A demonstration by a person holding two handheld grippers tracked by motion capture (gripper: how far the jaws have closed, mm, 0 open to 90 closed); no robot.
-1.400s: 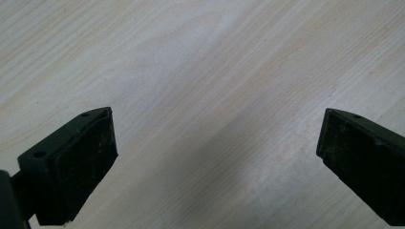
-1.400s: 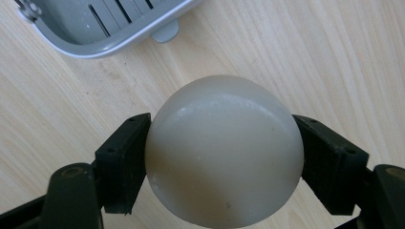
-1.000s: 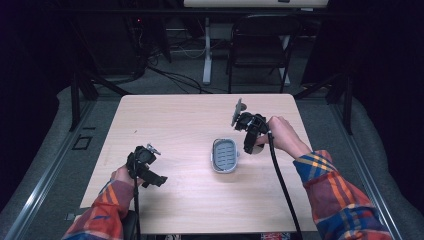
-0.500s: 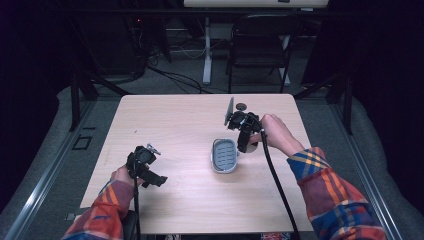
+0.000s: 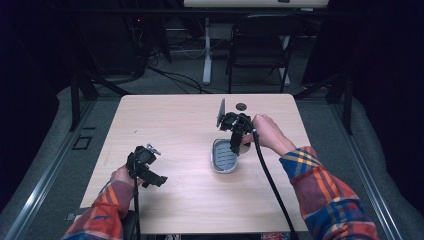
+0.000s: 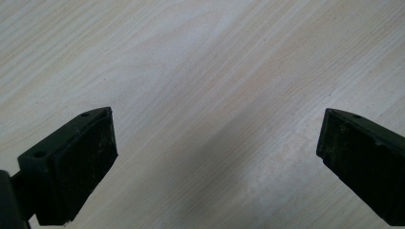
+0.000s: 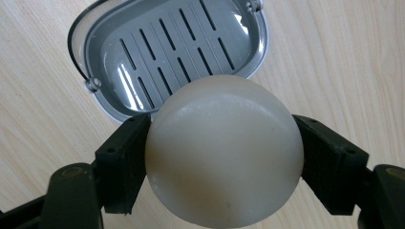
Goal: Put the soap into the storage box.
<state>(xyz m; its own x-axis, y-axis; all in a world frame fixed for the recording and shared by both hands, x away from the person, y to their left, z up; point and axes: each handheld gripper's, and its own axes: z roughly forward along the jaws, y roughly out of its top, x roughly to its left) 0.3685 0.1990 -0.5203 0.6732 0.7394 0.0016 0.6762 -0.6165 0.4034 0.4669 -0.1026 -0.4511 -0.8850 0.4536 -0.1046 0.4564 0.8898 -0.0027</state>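
The right gripper (image 7: pixel 222 157) is clamping a smooth cream-white ball (image 7: pixel 223 150) between its jaws, holding it just above the near rim of a grey slotted soap dish (image 7: pixel 167 45). In the high view the soap dish (image 5: pixel 225 156) is sitting right of the table's (image 5: pixel 170 200) centre. The left gripper (image 6: pixel 217 152) is hanging wide apart and empty over bare wood near the table's front left corner.

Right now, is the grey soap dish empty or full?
Empty: the soap dish has a bare slotted floor; the round soap sits clamped in the right hand-held gripper above it.
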